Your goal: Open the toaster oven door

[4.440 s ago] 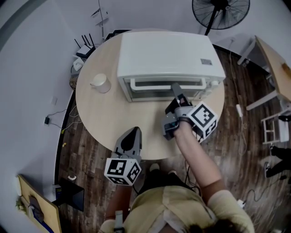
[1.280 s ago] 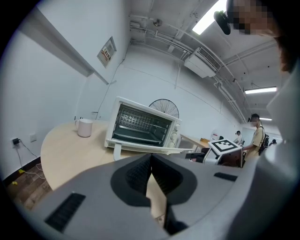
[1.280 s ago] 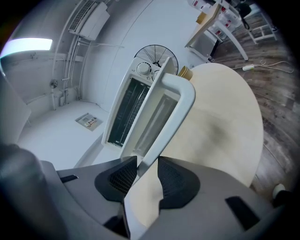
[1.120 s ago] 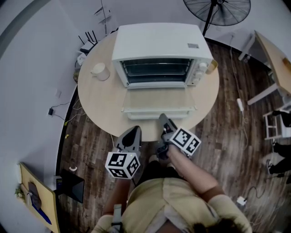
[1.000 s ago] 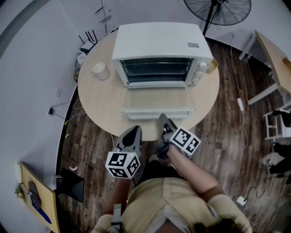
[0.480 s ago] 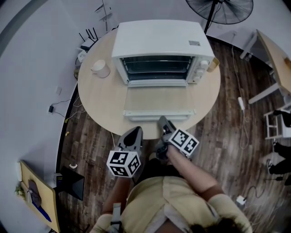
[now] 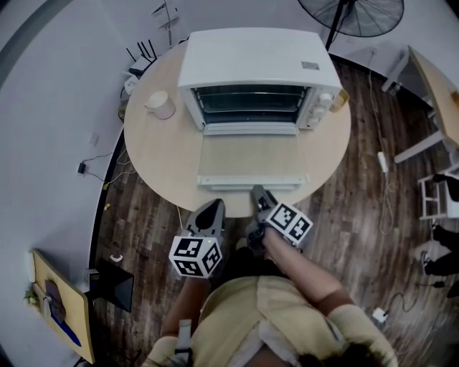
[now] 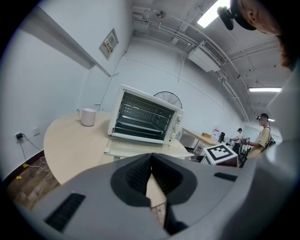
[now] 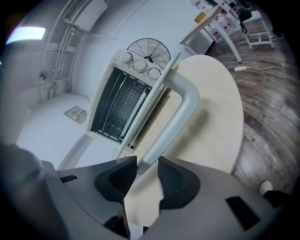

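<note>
The white toaster oven (image 7: pixel 258 61) stands at the back of the round table (image 7: pixel 161 158). Its door (image 7: pixel 249 154) lies flat and open, showing the racks inside. The door's pale handle (image 7: pixel 251 182) runs along the near edge. My right gripper (image 7: pixel 257 193) sits just in front of that handle, open; in the right gripper view the handle (image 9: pixel 173 122) stretches away from the gap between the jaws of the right gripper (image 9: pixel 147 166). My left gripper (image 7: pixel 210 211) hangs off the table's near edge, shut and empty. The left gripper view shows the oven (image 8: pixel 145 119) ahead of the left gripper (image 8: pixel 151 157).
A white mug (image 7: pixel 161 105) stands on the table left of the oven. A floor fan (image 7: pixel 351 14) is behind the table at the right. A wooden desk (image 7: pixel 434 86) and cables lie on the dark wood floor to the right.
The door was closed with my right gripper at its handle; now it lies flat open and the right gripper has drawn back to the table's near edge. The left gripper stayed put.
</note>
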